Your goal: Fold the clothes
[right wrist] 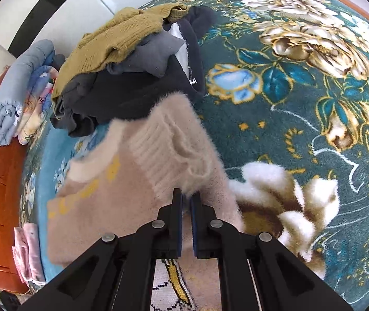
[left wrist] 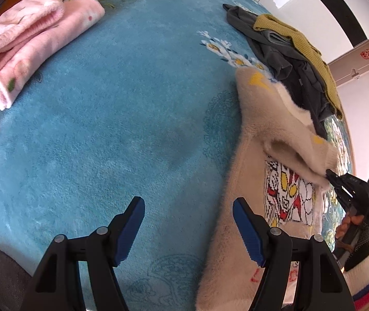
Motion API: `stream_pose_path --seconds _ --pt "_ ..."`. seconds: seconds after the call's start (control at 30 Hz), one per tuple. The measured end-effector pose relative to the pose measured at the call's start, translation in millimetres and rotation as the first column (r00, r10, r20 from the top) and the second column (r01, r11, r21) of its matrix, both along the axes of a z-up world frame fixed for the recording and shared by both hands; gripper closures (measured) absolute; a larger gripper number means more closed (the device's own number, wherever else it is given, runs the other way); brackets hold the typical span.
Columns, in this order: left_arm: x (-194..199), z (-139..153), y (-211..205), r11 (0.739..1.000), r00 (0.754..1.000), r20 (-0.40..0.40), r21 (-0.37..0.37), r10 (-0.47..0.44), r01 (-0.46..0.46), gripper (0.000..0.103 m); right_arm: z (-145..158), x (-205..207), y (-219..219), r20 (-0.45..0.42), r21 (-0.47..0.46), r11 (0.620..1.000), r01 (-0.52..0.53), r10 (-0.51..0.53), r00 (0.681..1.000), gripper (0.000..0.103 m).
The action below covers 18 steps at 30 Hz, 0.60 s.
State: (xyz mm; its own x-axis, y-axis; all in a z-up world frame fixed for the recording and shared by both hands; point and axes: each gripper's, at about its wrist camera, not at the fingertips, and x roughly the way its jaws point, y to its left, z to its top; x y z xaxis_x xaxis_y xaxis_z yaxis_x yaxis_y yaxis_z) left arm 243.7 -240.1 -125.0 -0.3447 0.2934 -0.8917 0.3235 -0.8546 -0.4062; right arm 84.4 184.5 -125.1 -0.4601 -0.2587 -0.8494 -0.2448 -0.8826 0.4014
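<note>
Blue floral carpet (left wrist: 111,108) fills both views, with the cream fuzzy sweater (left wrist: 249,181) spread on it just below a heap of dark and mustard clothes (right wrist: 132,59). Only the left wrist view shows the folded pink garment (left wrist: 28,49) well away from the sweater, while only the right wrist view shows quilted bedding (right wrist: 15,90) beyond the heap. Angled steeply down, the left gripper (left wrist: 188,230) hangs with jaws spread at the sweater's edge, while the right gripper (right wrist: 186,202) pinches the sweater's ribbed cuff.
</note>
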Motion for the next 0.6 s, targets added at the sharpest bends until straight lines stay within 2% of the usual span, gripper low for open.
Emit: stream_pose_path --seconds 0.27,0.3,0.33,0.4,0.6 --pt "7 1 7 0.998 1.0 0.014 0.067 0.015 -0.016 0.029 30 24 4 -0.082 0.021 0.998 -0.066 0.067 0.994 0.092" --pt "9 0 7 0.997 1.0 0.016 0.078 0.017 -0.018 0.029 33 30 7 -0.095 0.005 0.998 -0.07 0.07 0.993 0.086" --pt "10 -2 7 0.996 1.0 0.02 0.09 0.02 -0.022 0.029 34 38 11 -0.1 -0.024 0.997 -0.075 0.072 0.992 0.074" --pt "13 -7 8 0.993 0.999 0.028 0.116 0.025 -0.028 0.029 33 58 22 -0.101 -0.097 0.991 -0.089 0.079 0.992 0.058" --pt "27 -19 21 0.992 1.0 0.031 0.126 0.005 -0.009 0.031 11 113 52 -0.029 -0.183 0.979 -0.089 0.085 0.996 0.057"
